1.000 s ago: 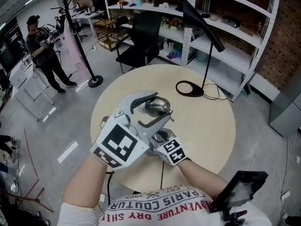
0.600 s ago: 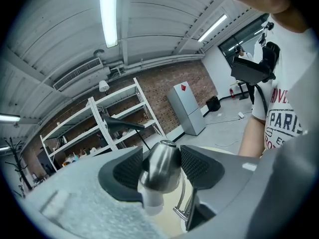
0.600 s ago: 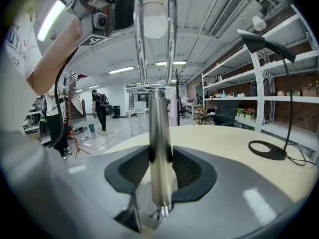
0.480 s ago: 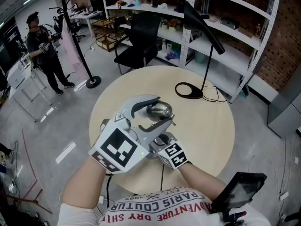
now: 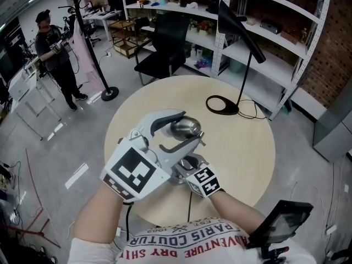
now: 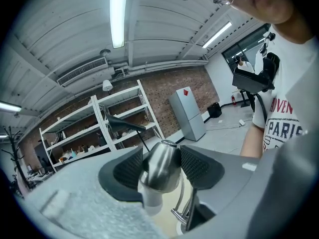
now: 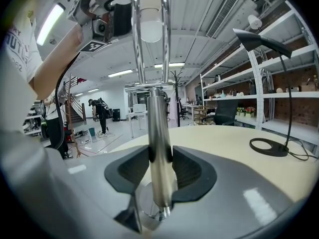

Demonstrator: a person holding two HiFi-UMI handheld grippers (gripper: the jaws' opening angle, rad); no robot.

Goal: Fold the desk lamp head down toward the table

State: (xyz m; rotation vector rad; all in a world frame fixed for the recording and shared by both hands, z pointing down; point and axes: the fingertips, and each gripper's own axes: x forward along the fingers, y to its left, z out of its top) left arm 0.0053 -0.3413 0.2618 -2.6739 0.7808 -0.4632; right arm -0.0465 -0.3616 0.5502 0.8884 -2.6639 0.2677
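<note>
A silver desk lamp stands on the round table (image 5: 242,147) close to me. Its shiny head (image 5: 186,127) (image 6: 162,166) sits between the pads (image 6: 128,168) of my left gripper (image 5: 190,128) (image 6: 160,168), which is shut on it from both sides. Lower down, my right gripper (image 5: 184,166) (image 7: 160,171) is shut on the lamp's upright steel post (image 7: 158,168), just above its round base. In the right gripper view the twin-rod arm (image 7: 149,59) rises to the white lamp end (image 7: 150,21), with the left gripper (image 7: 107,21) at the top.
A black desk lamp (image 5: 236,26) with a ring base (image 5: 221,104) and cable stands at the table's far side. Behind it are white shelves (image 5: 275,32) and an office chair (image 5: 162,54). A coat stand (image 5: 93,48) and a person (image 5: 55,59) are on the floor to the left.
</note>
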